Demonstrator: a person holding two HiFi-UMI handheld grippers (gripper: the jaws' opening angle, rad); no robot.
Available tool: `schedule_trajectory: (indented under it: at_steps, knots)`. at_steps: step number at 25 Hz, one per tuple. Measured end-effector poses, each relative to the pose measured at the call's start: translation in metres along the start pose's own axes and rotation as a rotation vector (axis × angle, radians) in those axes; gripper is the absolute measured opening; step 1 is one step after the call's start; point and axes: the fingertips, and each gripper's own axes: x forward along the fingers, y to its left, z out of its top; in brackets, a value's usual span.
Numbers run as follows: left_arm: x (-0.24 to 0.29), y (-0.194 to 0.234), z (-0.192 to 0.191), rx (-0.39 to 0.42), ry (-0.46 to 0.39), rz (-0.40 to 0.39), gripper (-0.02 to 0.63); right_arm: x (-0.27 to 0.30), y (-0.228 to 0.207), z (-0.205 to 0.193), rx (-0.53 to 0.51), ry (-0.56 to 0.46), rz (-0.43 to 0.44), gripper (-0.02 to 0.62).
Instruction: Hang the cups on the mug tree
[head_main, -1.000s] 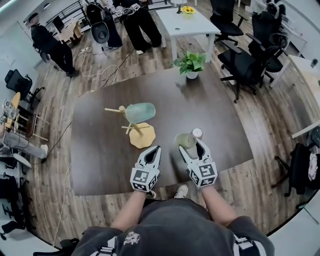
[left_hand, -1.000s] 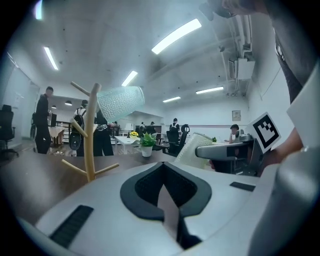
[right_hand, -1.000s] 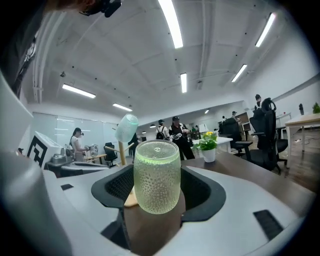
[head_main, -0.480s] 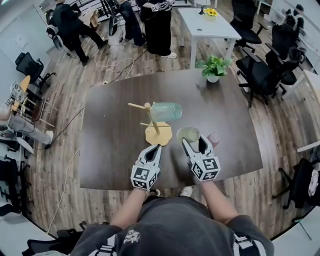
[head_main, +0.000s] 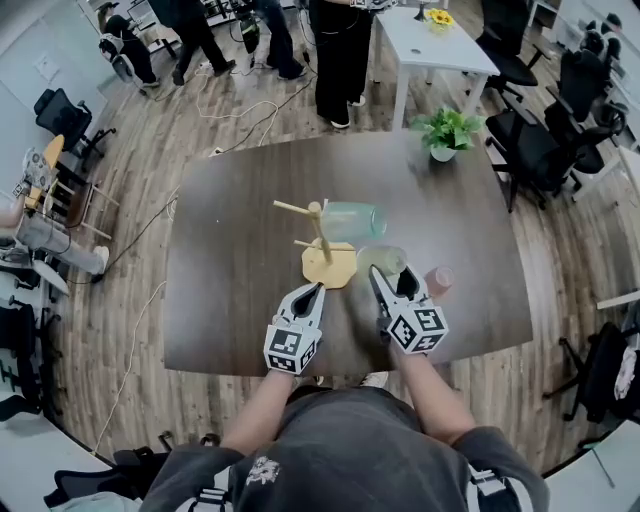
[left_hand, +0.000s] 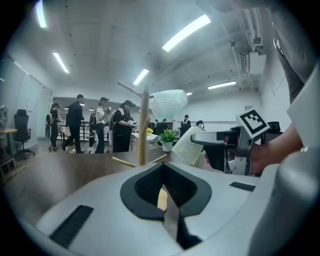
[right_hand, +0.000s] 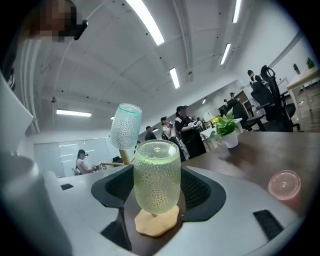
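Dark brown office counter (head_main: 220, 300) checked. Noted right tool (head_main: 393, 282) gripping pale green dimpled cup (head_main: 383, 261), at 4 o'clock from tan wooden mug tree (head_main: 321, 235); bare pegs (head_main: 291, 208) toward 9 o'clock. Noted left tool (head_main: 314, 290) closed, empty, at 6 o'clock.

Head view: from above, steep down, wide-angle; table (head_main: 215, 270) fills centre.
Left gripper view: low, approx. level along jaws, near mug tree (left_hand: 144, 127).
Right gripper view: low, level; green cup (right_hand: 156, 175) v. close.
Shared: mug tree, plant (head_main: 447, 130).

Potted plant (head_main: 446, 131) on dark table (head_main: 225, 250), office chairs (head_main: 540, 150) beyond right edge.
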Motion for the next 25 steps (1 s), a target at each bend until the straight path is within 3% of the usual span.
schedule_trajectory:
  at_steps: [15, 25]
  knots:
    - [0.000, 0.019, -0.006, 0.019, 0.017, 0.031, 0.008, 0.036, -0.014, -0.032, 0.227, 0.030, 0.024, 0.308]
    - [-0.011, 0.035, -0.014, -0.010, 0.025, 0.064, 0.008, 0.058, 0.002, -0.045, 0.266, 0.052, 0.039, 0.308]
